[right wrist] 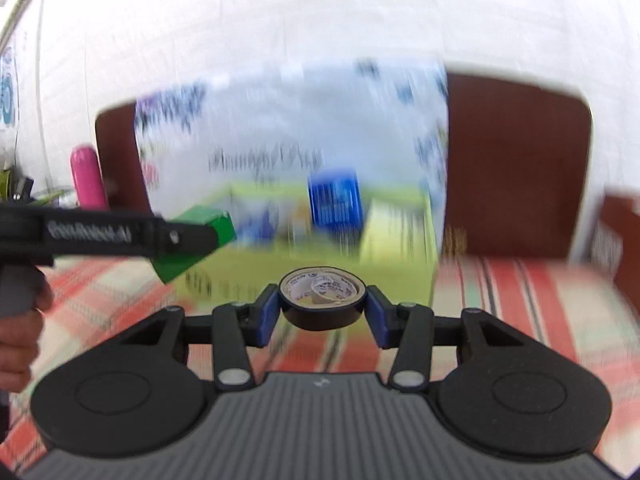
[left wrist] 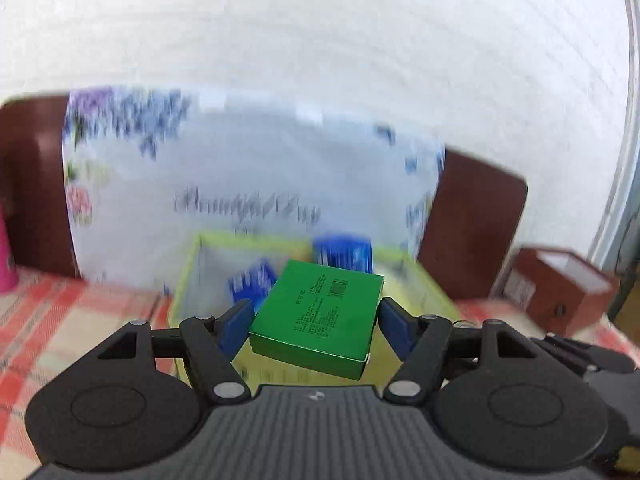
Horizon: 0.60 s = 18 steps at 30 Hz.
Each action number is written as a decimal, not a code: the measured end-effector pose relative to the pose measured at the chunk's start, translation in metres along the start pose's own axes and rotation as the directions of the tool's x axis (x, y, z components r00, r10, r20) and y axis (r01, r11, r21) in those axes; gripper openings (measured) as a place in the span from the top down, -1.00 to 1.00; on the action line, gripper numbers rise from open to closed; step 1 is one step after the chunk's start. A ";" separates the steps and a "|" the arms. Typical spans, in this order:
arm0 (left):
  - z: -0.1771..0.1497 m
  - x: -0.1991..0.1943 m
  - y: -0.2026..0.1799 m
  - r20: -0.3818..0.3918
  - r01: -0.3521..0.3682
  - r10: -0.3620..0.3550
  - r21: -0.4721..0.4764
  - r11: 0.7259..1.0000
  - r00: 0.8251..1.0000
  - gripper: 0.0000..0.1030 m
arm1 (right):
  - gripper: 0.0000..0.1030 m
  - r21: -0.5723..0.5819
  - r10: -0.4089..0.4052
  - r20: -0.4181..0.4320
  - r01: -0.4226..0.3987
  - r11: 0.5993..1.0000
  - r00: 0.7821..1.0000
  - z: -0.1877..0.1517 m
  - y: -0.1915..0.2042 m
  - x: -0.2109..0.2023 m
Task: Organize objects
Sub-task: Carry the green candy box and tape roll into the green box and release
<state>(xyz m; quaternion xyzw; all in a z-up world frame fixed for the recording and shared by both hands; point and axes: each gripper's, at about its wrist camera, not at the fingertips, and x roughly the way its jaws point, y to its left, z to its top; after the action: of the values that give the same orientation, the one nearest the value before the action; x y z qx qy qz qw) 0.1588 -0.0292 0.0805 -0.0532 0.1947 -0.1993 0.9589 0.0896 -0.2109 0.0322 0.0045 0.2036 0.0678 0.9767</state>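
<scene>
Left tongs [left wrist: 314,318] clamp your light, stiff green box [left wrist: 316,316] by its side edges, right tongs [right wrist: 322,314] pinch the slick tape roll [right wrist: 322,300] across its rim, yellow bin [right wrist: 400,240] at 12 o'clock.

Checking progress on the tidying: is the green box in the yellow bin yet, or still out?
Out. The green box is held between the left gripper pads, tilted, in front of the yellow bin.

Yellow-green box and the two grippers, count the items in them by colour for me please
Green: 1, the green box in the left gripper
Black: 1, the tape roll in the right gripper
Blue: 2, the blue packs in the yellow-green box
Total: 4
</scene>
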 end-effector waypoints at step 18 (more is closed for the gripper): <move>-0.030 0.018 0.032 0.017 -0.134 0.135 -0.038 0.990 0.991 -0.79 | -1.00 0.069 -0.100 0.029 0.097 0.993 0.995 -0.024 -0.001 0.042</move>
<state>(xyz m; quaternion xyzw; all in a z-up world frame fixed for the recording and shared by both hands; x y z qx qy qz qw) 0.1737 -0.0078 0.0407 -0.0594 0.1922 -0.1300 0.9709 0.1178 -0.2068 -0.0067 0.0286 0.1897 0.0126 0.9813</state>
